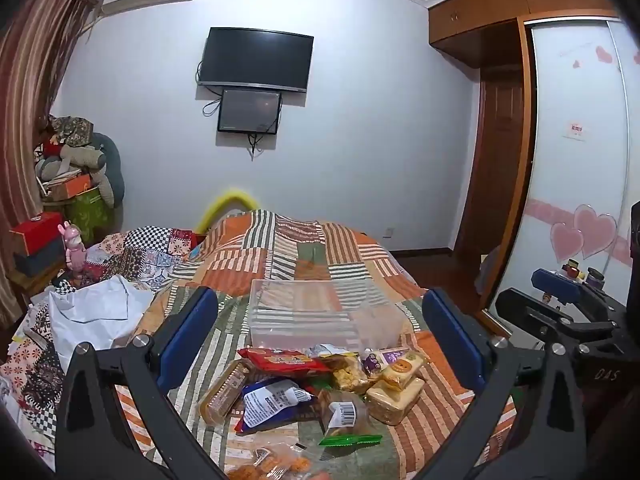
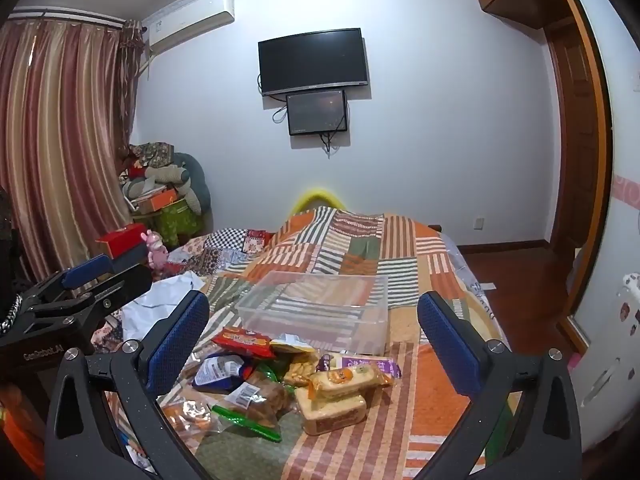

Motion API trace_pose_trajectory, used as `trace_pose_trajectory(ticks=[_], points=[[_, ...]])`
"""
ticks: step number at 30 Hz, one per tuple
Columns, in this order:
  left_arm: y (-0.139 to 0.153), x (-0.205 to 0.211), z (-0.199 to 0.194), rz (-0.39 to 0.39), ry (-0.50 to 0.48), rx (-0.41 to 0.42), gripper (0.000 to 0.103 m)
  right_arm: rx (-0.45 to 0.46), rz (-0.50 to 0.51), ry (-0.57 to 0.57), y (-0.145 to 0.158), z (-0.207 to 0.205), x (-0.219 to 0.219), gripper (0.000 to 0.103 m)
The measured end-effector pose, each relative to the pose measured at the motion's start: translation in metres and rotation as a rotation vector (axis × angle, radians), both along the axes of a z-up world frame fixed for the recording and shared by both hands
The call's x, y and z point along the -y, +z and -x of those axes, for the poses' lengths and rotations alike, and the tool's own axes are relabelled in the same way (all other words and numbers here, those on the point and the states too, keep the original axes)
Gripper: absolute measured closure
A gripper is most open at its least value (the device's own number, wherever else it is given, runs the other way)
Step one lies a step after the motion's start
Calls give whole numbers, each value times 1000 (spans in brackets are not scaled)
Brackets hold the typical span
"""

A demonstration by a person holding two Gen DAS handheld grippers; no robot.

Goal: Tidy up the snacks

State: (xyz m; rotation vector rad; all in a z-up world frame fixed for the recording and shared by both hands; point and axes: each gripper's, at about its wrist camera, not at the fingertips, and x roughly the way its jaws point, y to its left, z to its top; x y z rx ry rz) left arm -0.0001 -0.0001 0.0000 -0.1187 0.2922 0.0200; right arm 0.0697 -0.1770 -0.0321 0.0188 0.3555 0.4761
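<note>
Both tongs wide open, nothing held: left gripper [image 1: 320, 332] and right gripper [image 2: 314, 328] hover over the snack pile [image 1: 316, 384], each pointing a bit downward.

Landmark: clear plastic bin [image 1: 316, 312], empty, on the patchwork bedspread [image 1: 280, 248]. All snacks lie just in front of the bin, none inside yet.

Risks:
- Bedspread is soft and uneven, so the light bin could slide or tip if a gripper nudges its thin wall.
- Packets overlap. Grabbing the red biscuit packet [image 1: 286, 361], nearest the bin's front wall, could drag neighbours along.
- Glossy film wrappers are slippery and crinkly, likely to slip from the pads or crush the contents.
- The two stacked yellow cake packs [image 1: 396, 388], front-right of the bin, could topple if the top one is pinched off-centre.
- Grippers sit close side by side, so collision is possible if both go for the pile.

Textures: blue-white pouch [image 1: 272, 400] is soft and puffy; barcode-labelled clear bag [image 1: 344, 414] is floppy; green strip packet [image 1: 350, 440], farthest from the bin, is flat and thin, hard to pinch off cloth.
</note>
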Motion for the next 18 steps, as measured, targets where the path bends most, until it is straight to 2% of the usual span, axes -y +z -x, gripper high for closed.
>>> trace_pose_trajectory(ticks=[2,18], points=[[0,-1,0,17,-2,-1,0,4,4,-3,6,3,-1,0],[0,5,1,-14,1,10,0,13,3,-5,8,5,-1,0]])
